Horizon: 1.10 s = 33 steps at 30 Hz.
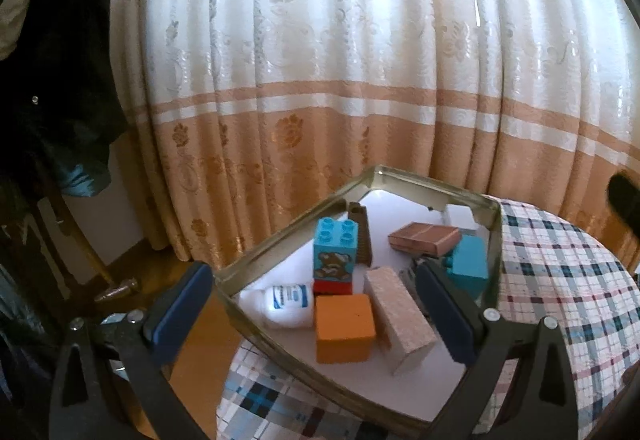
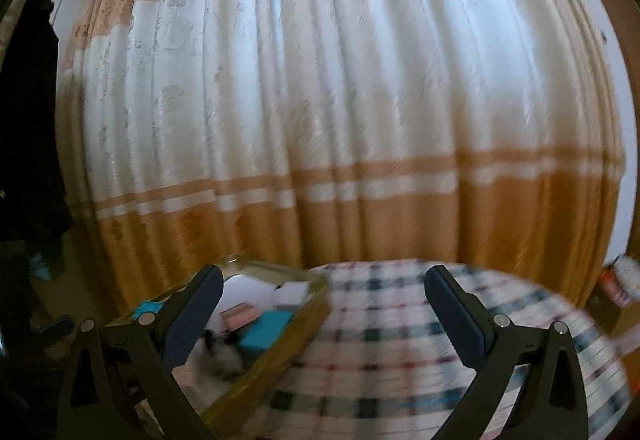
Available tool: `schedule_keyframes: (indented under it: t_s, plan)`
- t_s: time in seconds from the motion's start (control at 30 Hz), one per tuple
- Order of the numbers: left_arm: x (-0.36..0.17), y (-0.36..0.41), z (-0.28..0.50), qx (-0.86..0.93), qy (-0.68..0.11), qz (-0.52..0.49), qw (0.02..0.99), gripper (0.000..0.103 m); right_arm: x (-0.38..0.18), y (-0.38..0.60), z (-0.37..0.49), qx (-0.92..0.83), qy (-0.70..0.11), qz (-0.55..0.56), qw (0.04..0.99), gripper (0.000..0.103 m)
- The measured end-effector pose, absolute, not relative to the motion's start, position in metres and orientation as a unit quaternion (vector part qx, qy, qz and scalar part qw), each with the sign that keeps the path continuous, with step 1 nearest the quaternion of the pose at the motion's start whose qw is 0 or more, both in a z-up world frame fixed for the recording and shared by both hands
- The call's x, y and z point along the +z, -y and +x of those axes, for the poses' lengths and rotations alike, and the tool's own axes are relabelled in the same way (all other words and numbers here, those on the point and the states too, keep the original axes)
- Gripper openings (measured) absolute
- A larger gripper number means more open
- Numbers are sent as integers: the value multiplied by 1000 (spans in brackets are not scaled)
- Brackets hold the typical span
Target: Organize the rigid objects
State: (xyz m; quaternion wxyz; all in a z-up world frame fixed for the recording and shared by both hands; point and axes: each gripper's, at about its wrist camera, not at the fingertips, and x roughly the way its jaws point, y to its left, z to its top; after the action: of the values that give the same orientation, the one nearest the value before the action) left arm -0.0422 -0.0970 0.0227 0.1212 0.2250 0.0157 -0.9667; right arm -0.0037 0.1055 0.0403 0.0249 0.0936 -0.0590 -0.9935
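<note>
A shallow metal tray [image 1: 280,240] sits on a plaid-covered round table [image 1: 560,280]. In it lie an orange cube [image 1: 344,328], a pale pink block [image 1: 400,316], a blue toy brick with a bear on a red base [image 1: 334,256], a teal block [image 1: 468,268], a brown flat box [image 1: 424,240], a dark brown piece [image 1: 360,236] and a small white bottle [image 1: 284,302]. My left gripper [image 1: 316,304] is open and empty above the tray's near side. My right gripper [image 2: 324,312] is open and empty over the cloth, right of the tray [image 2: 280,352]; that view is blurred.
A cream and orange curtain [image 1: 340,79] hangs close behind the table. Dark clothing [image 1: 52,59] and wooden furniture stand at the left over a wooden floor [image 1: 160,280]. Some colourful packaging [image 2: 620,280] shows at the far right edge.
</note>
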Motion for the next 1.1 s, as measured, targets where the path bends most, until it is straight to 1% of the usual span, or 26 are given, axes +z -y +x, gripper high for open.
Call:
schedule_keyframes:
  t_s: [0.17, 0.3, 0.47, 0.6, 0.77, 0.9, 1.1]
  plan:
    - [19, 101, -43, -966, -21, 217, 140, 103, 26, -89, -13, -995, 39, 90, 25, 102]
    - [17, 101, -41, -967, -25, 206, 145, 103, 17, -90, -17, -994, 64, 84, 23, 102]
    - [18, 96, -41, -971, -9, 188, 147, 103, 16, -87, -17, -995, 56, 84, 21, 102]
    - [19, 98, -45, -972, -11, 186, 144, 103, 18, -81, -23, -995, 51, 83, 26, 102]
    - [18, 101, -43, -971, -29, 188, 143, 103, 14, -72, -28, -995, 44, 87, 31, 102]
    - [13, 105, -46, -964, -40, 213, 155, 103, 6, -70, -28, -993, 40, 100, 39, 102]
    - [15, 112, -41, -968, -57, 198, 144, 103, 4, -75, -29, -993, 49, 103, 33, 102]
